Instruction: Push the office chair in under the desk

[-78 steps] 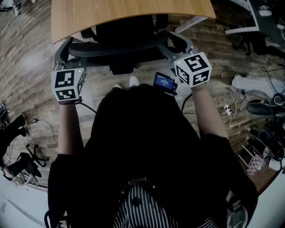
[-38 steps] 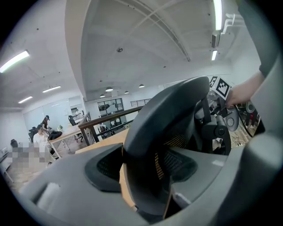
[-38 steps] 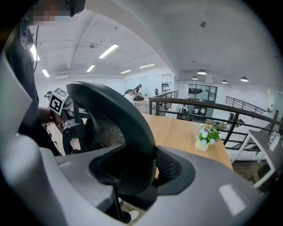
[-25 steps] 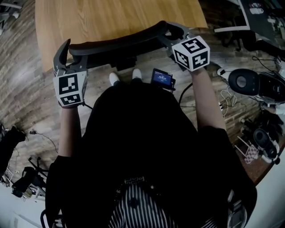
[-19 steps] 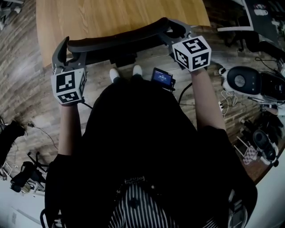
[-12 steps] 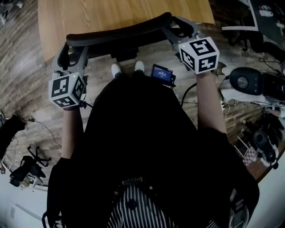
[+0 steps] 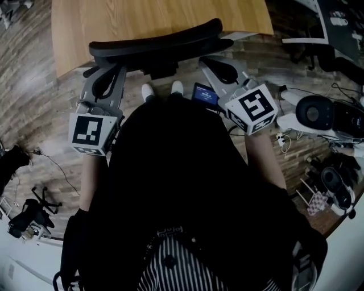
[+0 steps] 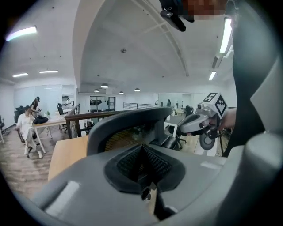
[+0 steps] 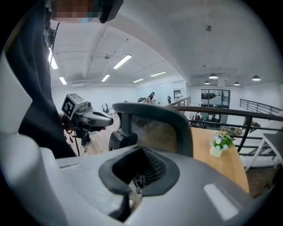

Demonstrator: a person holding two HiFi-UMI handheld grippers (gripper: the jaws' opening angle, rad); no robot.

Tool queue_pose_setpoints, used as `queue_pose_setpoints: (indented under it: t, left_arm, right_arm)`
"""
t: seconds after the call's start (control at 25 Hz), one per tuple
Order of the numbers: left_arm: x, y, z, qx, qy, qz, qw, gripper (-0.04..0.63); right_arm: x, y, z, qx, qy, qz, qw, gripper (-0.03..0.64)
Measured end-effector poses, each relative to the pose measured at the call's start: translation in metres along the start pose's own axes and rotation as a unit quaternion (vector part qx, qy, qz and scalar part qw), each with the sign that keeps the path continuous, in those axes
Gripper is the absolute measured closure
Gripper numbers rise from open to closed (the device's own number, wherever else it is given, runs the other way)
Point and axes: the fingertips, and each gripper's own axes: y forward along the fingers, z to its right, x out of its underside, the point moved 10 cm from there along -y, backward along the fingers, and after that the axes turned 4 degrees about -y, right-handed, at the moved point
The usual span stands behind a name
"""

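Note:
The black office chair's curved backrest top (image 7: 159, 42) stands at the near edge of the wooden desk (image 7: 159, 17), its seat hidden beneath. My left gripper (image 7: 92, 71) hangs just short of the backrest's left end, shut and empty. Off the right end, my right gripper (image 7: 206, 61) is also shut with nothing in it. In the left gripper view the mesh backrest (image 8: 132, 123) rises beyond the closed jaws, with the right gripper (image 8: 199, 121) to its right. The right gripper view shows the backrest (image 9: 154, 121) and the left gripper (image 9: 86, 117) beside it.
Cables and black gear (image 7: 327, 113) lie on the wood floor to my right, more clutter (image 7: 25, 213) to my left. A small potted plant (image 9: 219, 143) stands on the desk (image 9: 223, 170). People sit at a far table (image 8: 28, 121) behind a railing.
Both grippers have let go of the backrest's ends, drawn back toward me and closed. The chair moved in under the desk before that.

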Motion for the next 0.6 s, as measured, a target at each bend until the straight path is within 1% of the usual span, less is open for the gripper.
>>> queue_pose_setpoints:
  t: [0.12,0.2,0.32,0.6]
  left_arm:
    - [-0.013,0.002,0.005,0.041,0.000,0.021,0.9989,0.589]
    - [-0.020,0.003,0.009,0.057,0.009,0.021,0.9981,0.589]
    - [-0.023,0.004,0.010,0.065,0.022,0.019,0.9975,0.589]
    - [-0.021,0.006,0.010,0.078,0.023,0.023,0.9964,0.589]
  right_arm:
    - [-0.009,-0.002,0.007,0.001,0.021,0.026,0.999,0.617]
    - [-0.015,-0.006,0.012,0.007,0.022,0.032,0.999,0.617]
    - [-0.018,-0.008,0.014,0.018,0.020,0.033,0.999,0.617]
    - [-0.011,-0.008,0.011,0.023,0.026,0.031,0.999,0.617]
